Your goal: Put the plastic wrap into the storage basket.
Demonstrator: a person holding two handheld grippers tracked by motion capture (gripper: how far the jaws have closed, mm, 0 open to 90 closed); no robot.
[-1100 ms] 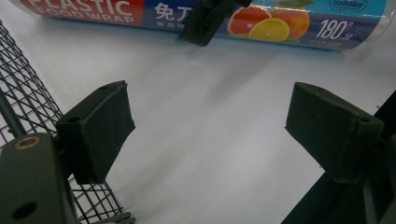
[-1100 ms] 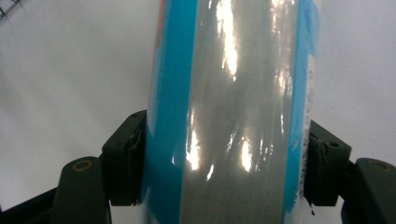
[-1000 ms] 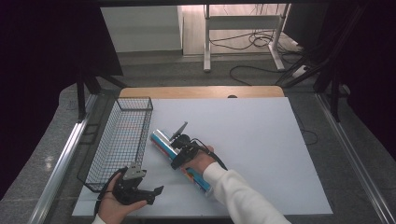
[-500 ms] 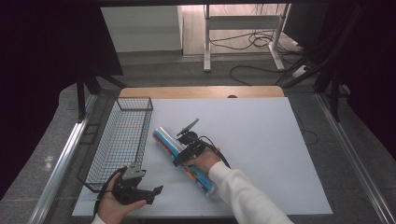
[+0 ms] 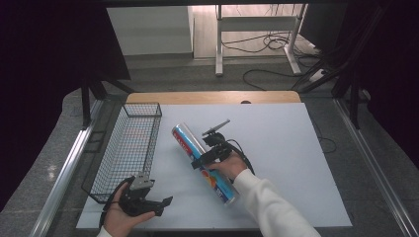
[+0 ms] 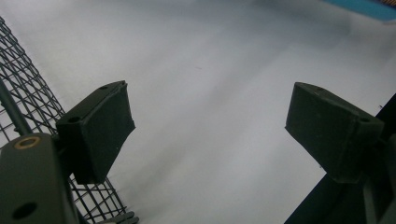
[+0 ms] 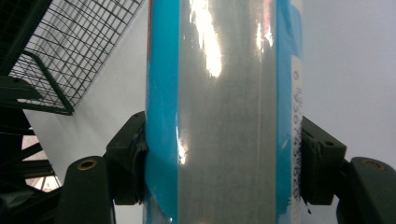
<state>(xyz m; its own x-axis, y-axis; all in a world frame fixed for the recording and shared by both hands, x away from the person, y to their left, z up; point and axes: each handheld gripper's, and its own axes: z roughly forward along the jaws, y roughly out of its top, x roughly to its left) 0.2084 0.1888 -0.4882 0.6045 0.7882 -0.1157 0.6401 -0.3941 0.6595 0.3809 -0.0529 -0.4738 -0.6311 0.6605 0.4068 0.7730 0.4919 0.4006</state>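
Our right gripper [image 5: 207, 157] clamps the long shiny roll [image 5: 202, 160] near its middle; that slick wrap could slide or tip. Our left gripper [image 5: 148, 201] rests wide open beside the wire basket [image 5: 129, 148].

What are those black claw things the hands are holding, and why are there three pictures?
Those are grabbing tools. A person holds one in each hand and squeezes it to pinch things. One picture comes from a camera high above the white table. The other two come from little cameras riding on each tool, looking along its two black jaws.

On the table sits a wire basket, with nothing in it that I can see. The right tool is pinching a long shiny tube with blue, silver and red on it; up close you see the jaws pressing both its sides. The left tool is open and holds nothing.
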